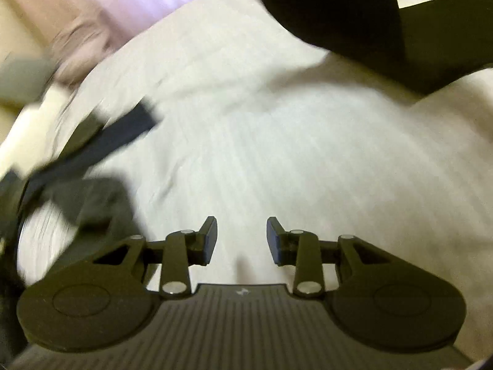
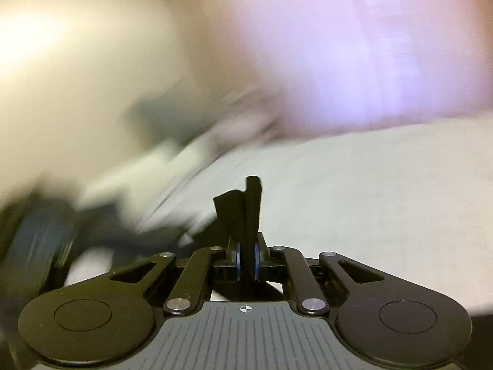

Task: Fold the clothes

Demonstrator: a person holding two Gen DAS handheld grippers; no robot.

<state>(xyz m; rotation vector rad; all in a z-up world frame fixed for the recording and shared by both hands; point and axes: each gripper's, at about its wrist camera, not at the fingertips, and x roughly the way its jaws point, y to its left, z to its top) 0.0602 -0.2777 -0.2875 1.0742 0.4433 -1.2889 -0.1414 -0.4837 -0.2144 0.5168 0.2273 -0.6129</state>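
Your right gripper (image 2: 246, 259) clamps the dark garment (image 2: 246, 206); your left gripper (image 1: 242, 240) hangs parted, empty, over the sheet (image 1: 277, 154).

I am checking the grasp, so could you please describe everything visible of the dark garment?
The dark garment looks like thin, limp, black fabric. A folded edge of it stands pinched between the pads of the right claw, poking up beyond them. In the left wrist view a large black sheet hangs at upper right over the pale bedsheet; whether it touches the bedsheet is unclear.
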